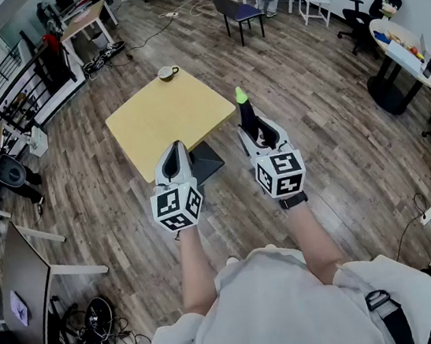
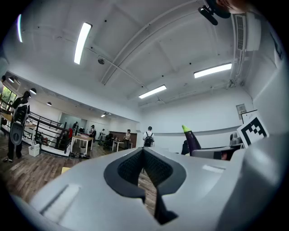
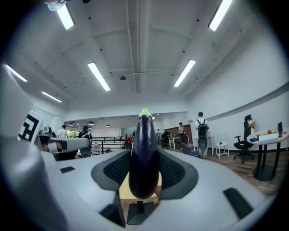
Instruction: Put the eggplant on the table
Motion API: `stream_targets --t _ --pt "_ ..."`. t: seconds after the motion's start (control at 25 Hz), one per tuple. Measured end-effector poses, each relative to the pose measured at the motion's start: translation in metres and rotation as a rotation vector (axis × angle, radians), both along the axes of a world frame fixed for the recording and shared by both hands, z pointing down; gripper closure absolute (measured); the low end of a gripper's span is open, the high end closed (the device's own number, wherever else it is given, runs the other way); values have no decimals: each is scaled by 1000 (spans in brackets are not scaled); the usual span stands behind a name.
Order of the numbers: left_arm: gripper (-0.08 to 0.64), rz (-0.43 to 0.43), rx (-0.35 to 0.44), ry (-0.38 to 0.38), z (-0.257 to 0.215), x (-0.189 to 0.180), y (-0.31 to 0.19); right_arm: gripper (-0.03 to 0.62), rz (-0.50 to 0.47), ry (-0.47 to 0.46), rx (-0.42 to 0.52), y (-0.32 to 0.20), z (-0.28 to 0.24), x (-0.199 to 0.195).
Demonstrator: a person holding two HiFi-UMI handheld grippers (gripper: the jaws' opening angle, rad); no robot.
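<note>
The right gripper is clamped on the eggplant at its thick lower body, with the green tip past the fingertips. It is glossy, probably slippery and light, so grip the fat part. The left gripper has its fingers together with nothing between them. The table lies beyond the fingertips, below.

The eggplant is coloured a glossy dark purple and is capped with a bright green tip. The left gripper and the right gripper are shelled in pale grey, and their jaws are lined with black pads in a fine ribbed texture. Each cube is patterned with black square markers on white. The worktop is finished in plain pale yellow. The floor is laid in grey-brown planks with a wood grain. A white shirt is worn. A chair is seen in a dark tone.
</note>
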State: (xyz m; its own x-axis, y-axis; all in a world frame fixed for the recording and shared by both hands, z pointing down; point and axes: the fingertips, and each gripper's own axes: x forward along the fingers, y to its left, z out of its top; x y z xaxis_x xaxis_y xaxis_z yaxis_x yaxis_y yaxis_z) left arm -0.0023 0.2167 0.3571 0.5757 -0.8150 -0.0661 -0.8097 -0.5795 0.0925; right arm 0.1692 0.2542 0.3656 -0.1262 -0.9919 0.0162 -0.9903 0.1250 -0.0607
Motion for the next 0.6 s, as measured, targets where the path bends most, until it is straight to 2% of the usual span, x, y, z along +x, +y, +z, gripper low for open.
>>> stream_targets --t 0.28,0.6 --pt "552 -5 -1 -4 -1 32 -2 397 6 15 -5 3 2 38" --pt "552 11 9 -15 -4 70 1 397 28 -22 14 3 -4 84"
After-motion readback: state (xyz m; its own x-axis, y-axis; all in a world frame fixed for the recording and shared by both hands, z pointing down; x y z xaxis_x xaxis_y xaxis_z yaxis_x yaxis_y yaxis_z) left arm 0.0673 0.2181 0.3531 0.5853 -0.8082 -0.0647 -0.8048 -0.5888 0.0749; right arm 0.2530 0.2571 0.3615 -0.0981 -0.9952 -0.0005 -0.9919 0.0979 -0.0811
